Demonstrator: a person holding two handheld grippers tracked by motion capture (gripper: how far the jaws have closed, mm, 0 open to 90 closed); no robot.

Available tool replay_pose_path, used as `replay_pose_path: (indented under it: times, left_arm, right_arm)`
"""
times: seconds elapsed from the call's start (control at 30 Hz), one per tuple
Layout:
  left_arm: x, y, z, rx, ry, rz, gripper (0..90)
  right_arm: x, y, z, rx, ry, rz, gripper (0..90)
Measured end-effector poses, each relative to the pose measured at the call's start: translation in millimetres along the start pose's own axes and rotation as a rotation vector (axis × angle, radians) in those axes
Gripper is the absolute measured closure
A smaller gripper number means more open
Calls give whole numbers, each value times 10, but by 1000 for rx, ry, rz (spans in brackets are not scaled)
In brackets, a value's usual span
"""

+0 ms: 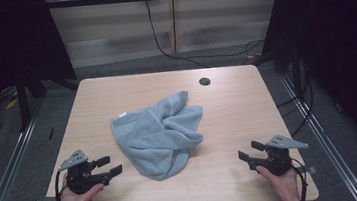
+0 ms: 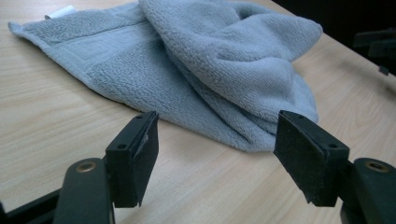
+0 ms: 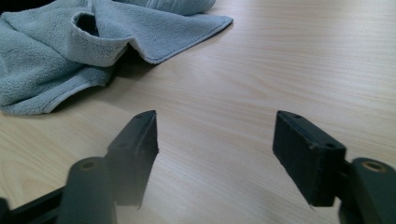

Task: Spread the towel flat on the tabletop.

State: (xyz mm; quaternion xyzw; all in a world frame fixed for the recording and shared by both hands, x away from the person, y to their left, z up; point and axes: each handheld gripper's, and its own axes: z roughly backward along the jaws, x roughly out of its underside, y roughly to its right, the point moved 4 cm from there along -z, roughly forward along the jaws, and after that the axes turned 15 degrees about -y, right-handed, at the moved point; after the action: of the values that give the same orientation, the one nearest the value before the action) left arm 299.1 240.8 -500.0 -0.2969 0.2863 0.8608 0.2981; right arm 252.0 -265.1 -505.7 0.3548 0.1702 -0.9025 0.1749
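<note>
A crumpled grey-blue towel (image 1: pixel 160 132) lies in a heap on the middle of the wooden table (image 1: pixel 233 110), with a small white tag at its far left corner. My left gripper (image 1: pixel 109 166) rests near the table's front left, pointing right at the towel, its jaws open and empty. From the left gripper view the towel (image 2: pixel 196 65) lies just beyond the left gripper (image 2: pixel 217 149). My right gripper (image 1: pixel 251 151) sits at the front right, pointing left, open with nothing between its jaws. In the right gripper view, bare wood separates the right gripper (image 3: pixel 215 149) from the towel (image 3: pixel 70 51).
A round cable hole (image 1: pixel 204 81) is set in the table near its far edge. Black cables run along the floor and wall behind the table. Dark curtains and metal frame rails flank both sides.
</note>
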Motion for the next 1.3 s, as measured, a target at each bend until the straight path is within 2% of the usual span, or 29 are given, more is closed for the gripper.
replay_pose_path:
  times: [0.1,0.2,0.3,0.37,0.43,0.47,0.53,0.57,0.6,0.67,0.7,0.73,0.8,0.87,0.9,0.97,1.0,1.03,1.1,1.17,1.2,1.23,1.27,1.3]
  left_arm:
    - [-6,-24,-7,-3,5,16,305]
    - [-10,-18,-23,13,-1,16,315]
    - [-16,31,-40,17,-20,-3,317]
    - [-31,62,-45,17,-28,2,325]
    - [-73,94,-32,7,-19,-6,346]
    - [-100,110,-25,0,-12,-21,346]
    - [-183,129,-24,-12,0,-40,365]
    - [-216,126,-31,-22,-4,-48,366]
    - [-260,119,-38,-32,-2,-50,366]
    - [-368,106,-63,-24,0,-67,394]
    - [-427,102,-78,-22,3,-77,428]
    - [-494,93,-100,-21,4,-77,428]
    - [-623,70,-149,-13,10,-87,426]
    - [-719,32,-213,-33,8,-96,409]
    - [-756,-13,-289,-24,-2,-69,396]
    - [-747,-26,-329,-27,-3,-56,391]
    - [-719,-21,-379,-33,5,-43,369]
    - [-697,-18,-413,-31,-2,-42,369]
    - [-641,-14,-494,-31,-48,-69,358]
    - [-589,-50,-538,-41,-64,-61,352]
    - [-566,-75,-564,-32,-72,-51,355]
    - [-544,-98,-593,-30,-89,-40,355]
    - [-524,-118,-617,-30,-112,-36,398]
    - [-509,-117,-639,-29,-119,-36,457]
  right_arm:
    - [6,-18,-17,-24,-11,0,245]
    - [5,-50,-38,-36,-39,8,249]
    - [-25,-115,-22,-69,-51,28,295]
    - [-54,-176,-13,-78,-55,48,314]
    - [-106,-261,-32,-92,-73,91,356]
    - [-106,-261,-32,-92,-73,91,356]
    - [-171,-338,-60,-110,-81,114,373]
    - [-266,-412,-94,-124,-81,145,393]
    - [-266,-412,-94,-124,-81,145,393]
    - [-390,-483,-141,-145,-79,165,394]
    - [-531,-528,-214,-168,-78,184,387]
    - [-531,-528,-214,-168,-78,184,387]
    - [-681,-545,-316,-182,-82,188,353]
    - [-896,-575,-489,-192,-89,212,344]
    - [-959,-591,-549,-202,-91,220,339]
    - [-1014,-614,-614,-215,-89,227,335]
    - [-1083,-683,-782,-226,-99,233,320]
    - [-1083,-683,-782,-226,-99,233,320]
    - [-1077,-747,-934,-229,-123,247,310]
    - [-1032,-811,-1080,-269,-139,244,308]
    - [-972,-859,-1183,-280,-152,242,341]
    - [-972,-859,-1183,-280,-152,242,341]
    - [-943,-878,-1229,-266,-179,259,380]
    - [-918,-890,-1255,-253,-203,271,467]
